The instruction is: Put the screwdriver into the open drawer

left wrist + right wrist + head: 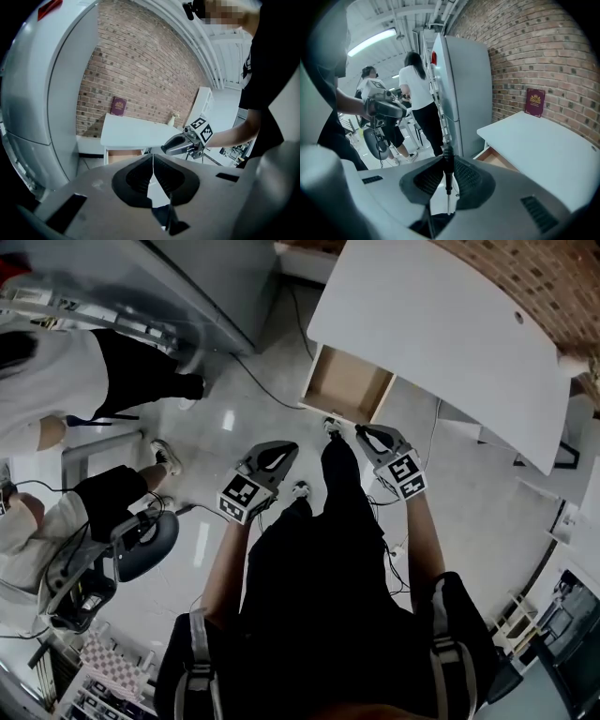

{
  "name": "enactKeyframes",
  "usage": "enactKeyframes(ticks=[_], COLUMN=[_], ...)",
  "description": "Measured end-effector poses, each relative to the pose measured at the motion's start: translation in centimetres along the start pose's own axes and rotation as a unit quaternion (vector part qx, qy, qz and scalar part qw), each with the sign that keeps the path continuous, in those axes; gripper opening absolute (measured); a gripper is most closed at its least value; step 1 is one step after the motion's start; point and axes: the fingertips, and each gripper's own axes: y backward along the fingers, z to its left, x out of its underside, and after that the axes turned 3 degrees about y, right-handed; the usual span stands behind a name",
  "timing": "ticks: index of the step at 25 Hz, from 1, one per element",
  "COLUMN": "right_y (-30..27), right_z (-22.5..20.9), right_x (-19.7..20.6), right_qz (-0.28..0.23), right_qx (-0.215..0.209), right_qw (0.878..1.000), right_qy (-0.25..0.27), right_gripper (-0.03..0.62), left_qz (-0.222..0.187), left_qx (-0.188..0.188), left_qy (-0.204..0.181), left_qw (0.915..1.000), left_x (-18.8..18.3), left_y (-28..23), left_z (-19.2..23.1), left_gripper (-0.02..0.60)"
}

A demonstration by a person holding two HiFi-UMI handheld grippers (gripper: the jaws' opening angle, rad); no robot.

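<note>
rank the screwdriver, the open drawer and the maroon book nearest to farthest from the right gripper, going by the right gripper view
1. screwdriver: dead centre, clamped in the jaws of the right gripper.
2. open drawer: beyond the jaws, to the right, under the white table.
3. maroon book: farthest, upper right, upright against the brick wall.

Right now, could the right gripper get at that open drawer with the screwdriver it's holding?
Probably yes. The right gripper, shut on the screwdriver, sits close to the open drawer, which is pulled out from under the white table. Nothing shows between them, and the drawer's inside is open from above.
</note>
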Motion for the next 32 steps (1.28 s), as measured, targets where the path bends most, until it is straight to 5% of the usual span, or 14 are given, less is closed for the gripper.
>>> enactKeyframes(ticks=[15,32], right_y=[-6.1,-14.6], right_z=[-4.7,-8.6], right_x=[5.7,14.7], right_qz=[0.070,0.136], right_qx=[-0.036,-0.048], right_qw=[0.997,0.988], right_qy=[0.027,0.053], right_gripper=[0.123,0.123], left_qz=[0.032,0.055], left_qx=[-0.008,-0.042], left_qy=[0.036,0.097], left_qw=[0.9988,0.9929], left_x=[2.1,8.6], left_y=[-4.6,-7.1], left_z=[2.9,5.4], left_gripper=[0.017,0.017])
